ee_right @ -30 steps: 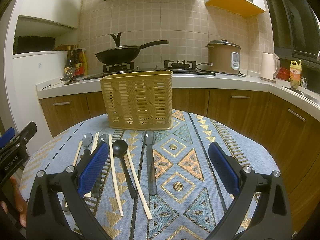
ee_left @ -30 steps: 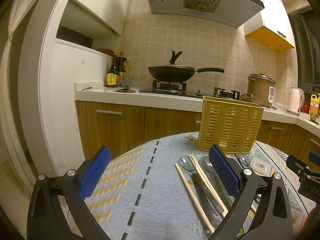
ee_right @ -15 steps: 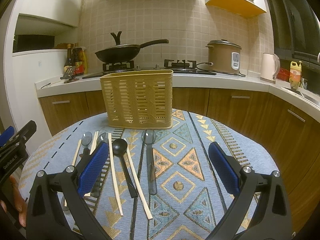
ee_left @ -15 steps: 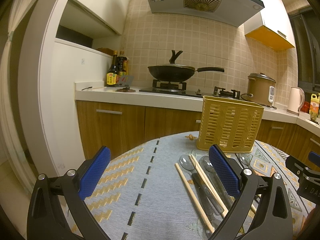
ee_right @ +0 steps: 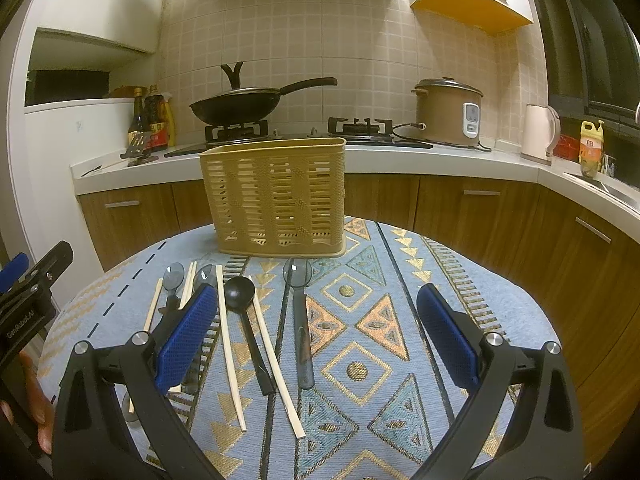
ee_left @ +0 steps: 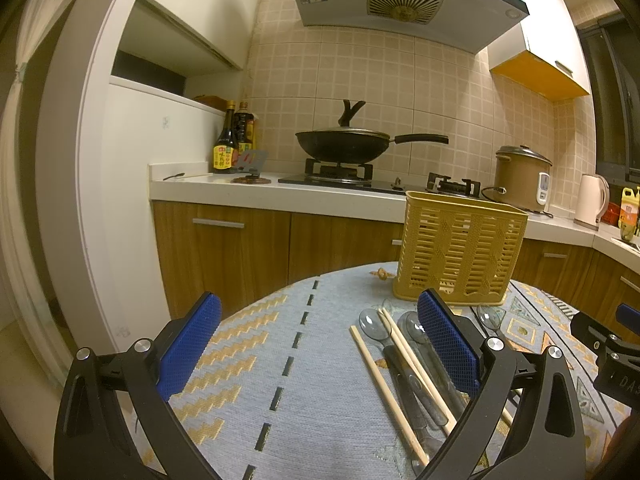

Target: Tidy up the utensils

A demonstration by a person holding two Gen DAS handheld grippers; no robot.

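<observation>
Two grippers hover above a round bench [ee_right: 472, 280] covered in a patterned blue-and-gold cloth, both with jaws spread wide and nothing between them. The left gripper [ee_left: 320, 344] sits over a bare stretch of cloth near the bench's left edge, with the utensils just to its right. The right gripper [ee_right: 316, 336] straddles the black plastic spoon [ee_right: 244, 312], a pale wooden chopstick [ee_right: 276, 364] and a clear grey-handled spoon [ee_right: 300, 320], all lying flat and roughly parallel. More clear spoons and chopsticks lie further left. The tan slotted plastic utensil basket [ee_right: 276, 196] stands upright near the bench's far edge. The cloth to the right is open.
</observation>
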